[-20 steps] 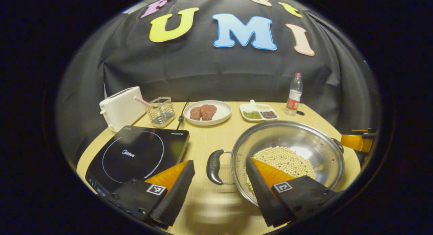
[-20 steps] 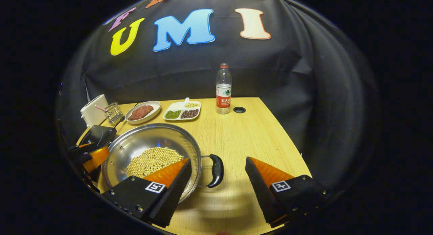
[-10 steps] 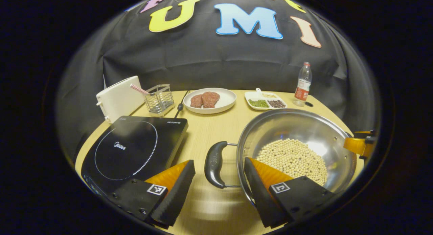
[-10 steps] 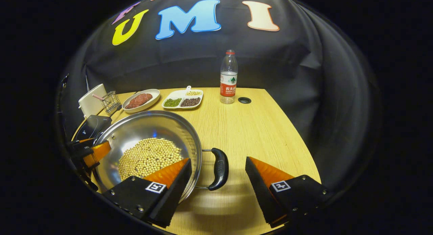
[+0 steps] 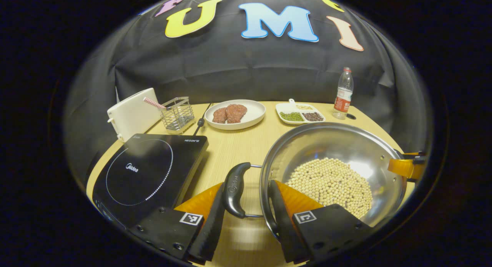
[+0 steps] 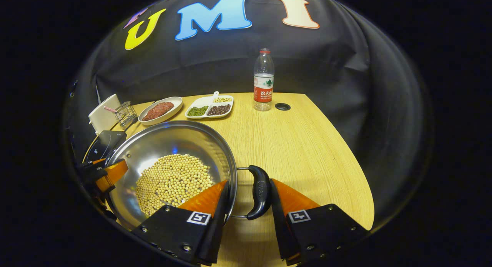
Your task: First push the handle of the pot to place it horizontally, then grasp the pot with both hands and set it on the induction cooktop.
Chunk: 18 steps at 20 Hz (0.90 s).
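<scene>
The pot (image 5: 332, 163) sits on the table (image 6: 303, 144) to the right of the cooktop (image 5: 148, 171), with beans (image 5: 330, 182) heaped in its bowl and both handles lying level. The left gripper (image 5: 246, 217) straddles the left handle (image 5: 234, 189): one finger lies against its outer side, the other sits by the pot wall, so whether both press on the handle I cannot tell. The right gripper (image 6: 248, 215) straddles the right handle (image 6: 260, 192) the same way, its outer finger touching the handle and its inner one set inside the rim over the beans; its grip is likewise unclear. The likely trouble is an uneven lift: if one side rises first or a handle slips between the fingers, the shallow pot tilts and the beans roll out, and the loose load shifts the weight further. A low carry could also knock the pot's base on the cooktop's edge. The fingertips hide the handle ends and the rivets, the pot's underside is out of sight, and each view's far gripper is cut off at the picture's edge.
</scene>
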Each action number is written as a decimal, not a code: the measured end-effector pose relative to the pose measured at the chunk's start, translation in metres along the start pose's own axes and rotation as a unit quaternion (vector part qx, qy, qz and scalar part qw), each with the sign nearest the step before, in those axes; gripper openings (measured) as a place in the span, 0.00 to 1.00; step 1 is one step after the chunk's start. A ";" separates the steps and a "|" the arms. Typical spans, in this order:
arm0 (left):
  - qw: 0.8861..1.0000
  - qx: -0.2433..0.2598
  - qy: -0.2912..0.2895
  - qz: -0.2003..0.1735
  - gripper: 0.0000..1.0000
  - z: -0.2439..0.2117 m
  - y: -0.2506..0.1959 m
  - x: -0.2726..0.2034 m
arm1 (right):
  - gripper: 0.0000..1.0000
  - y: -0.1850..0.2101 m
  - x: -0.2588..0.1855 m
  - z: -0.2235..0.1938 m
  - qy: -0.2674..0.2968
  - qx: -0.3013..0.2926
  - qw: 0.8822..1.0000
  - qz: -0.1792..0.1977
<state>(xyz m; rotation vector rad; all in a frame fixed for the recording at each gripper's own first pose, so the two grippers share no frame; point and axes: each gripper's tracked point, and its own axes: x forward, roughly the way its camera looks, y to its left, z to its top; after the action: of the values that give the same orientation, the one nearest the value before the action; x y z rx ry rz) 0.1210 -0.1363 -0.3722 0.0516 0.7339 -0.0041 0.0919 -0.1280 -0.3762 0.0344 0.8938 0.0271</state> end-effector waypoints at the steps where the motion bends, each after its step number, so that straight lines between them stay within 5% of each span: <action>1: 1.000 0.002 0.000 0.002 0.73 0.002 0.000 -0.002 | 0.54 0.000 0.001 0.000 0.003 -0.007 1.000 -0.001; 6: 1.000 0.011 -0.011 0.014 0.65 0.008 0.001 -0.005 | 0.47 0.002 0.000 0.001 -0.002 -0.013 1.000 -0.008; 18: 0.999 -0.017 -0.031 0.022 0.68 0.026 0.049 -0.046 | 0.47 0.046 -0.048 0.022 -0.024 -0.024 0.999 -0.015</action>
<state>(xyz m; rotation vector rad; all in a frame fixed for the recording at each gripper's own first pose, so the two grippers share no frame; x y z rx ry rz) 0.1048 -0.0889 -0.3199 0.0354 0.6711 0.0476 0.0792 -0.0841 -0.3232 -0.0223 0.8455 0.0201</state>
